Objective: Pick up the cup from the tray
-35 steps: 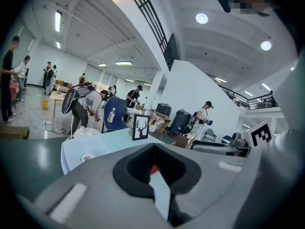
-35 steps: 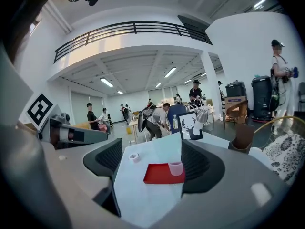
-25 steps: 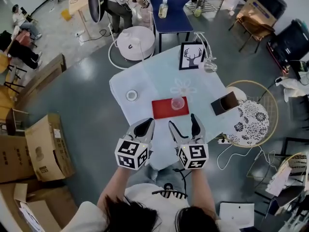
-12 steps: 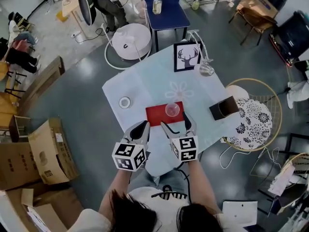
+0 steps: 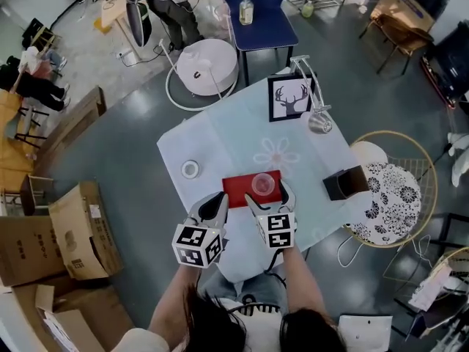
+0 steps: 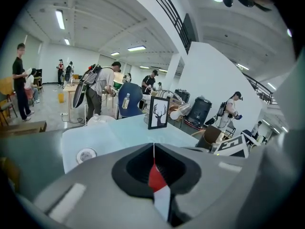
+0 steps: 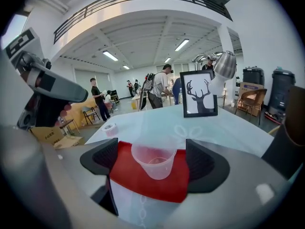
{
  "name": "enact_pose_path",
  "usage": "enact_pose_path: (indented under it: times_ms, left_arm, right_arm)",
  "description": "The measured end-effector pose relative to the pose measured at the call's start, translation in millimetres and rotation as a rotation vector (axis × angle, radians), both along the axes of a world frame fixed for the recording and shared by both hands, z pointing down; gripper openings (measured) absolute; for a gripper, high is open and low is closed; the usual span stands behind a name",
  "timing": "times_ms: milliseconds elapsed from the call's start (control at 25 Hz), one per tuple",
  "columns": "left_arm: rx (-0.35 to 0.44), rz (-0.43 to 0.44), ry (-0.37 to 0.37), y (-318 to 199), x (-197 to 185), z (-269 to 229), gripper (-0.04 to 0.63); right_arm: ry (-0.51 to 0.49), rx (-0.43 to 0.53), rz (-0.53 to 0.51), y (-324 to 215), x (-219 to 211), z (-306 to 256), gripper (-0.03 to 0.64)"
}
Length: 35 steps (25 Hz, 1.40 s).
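Observation:
A clear plastic cup (image 5: 262,184) (image 7: 154,161) stands upright on a flat red tray (image 5: 240,188) (image 7: 138,182) near the front of the pale tablecloth. My right gripper (image 5: 270,196) (image 7: 153,163) is open, its two black jaws standing either side of the cup without touching it. My left gripper (image 5: 215,205) (image 6: 153,166) hovers at the tray's near left corner with its jaws shut together and nothing between them; only a sliver of red tray shows through its gap.
On the table (image 5: 220,141) are a framed deer picture (image 5: 291,98), a metal lamp (image 5: 317,119), a tape roll (image 5: 190,169) and a dark box (image 5: 344,182). A patterned chair (image 5: 392,196) stands to the right, a white stool (image 5: 207,62) and blue chair behind, cardboard boxes (image 5: 73,229) to the left.
Both grippers moved forward toward the tray. The right one's jaws now flank the cup, where before they were short of it.

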<state>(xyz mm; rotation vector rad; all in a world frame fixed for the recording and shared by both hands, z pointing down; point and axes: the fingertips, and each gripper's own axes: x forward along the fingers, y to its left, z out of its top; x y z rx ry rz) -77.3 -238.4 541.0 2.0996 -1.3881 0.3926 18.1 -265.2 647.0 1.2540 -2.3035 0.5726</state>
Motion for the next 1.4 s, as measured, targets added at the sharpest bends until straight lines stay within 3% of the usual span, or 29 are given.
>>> enact_pose_path:
  times_ms: [160,360,760,1400]
  left_arm:
    - [-0.001,-0.002,-0.004,-5,2,2,0.0]
    - [-0.019,-0.014,-0.009,-1,-1,8,0.0]
    - [-0.025,-0.002,-0.017,7,0,9,0.0]
    - [0.021,0.168,0.0,14,58,2,0.0]
  right_arm:
    - [0.016,-0.009,-0.022,-7,-5,10,0.457]
    - [0.064,-0.016,0.0,-11,-2,13,0.357]
    - [0.061,0.03,-0.038,-4,1,-2,0.35]
    - [0.079,0.066,0.155,9,91,-34,0.348]
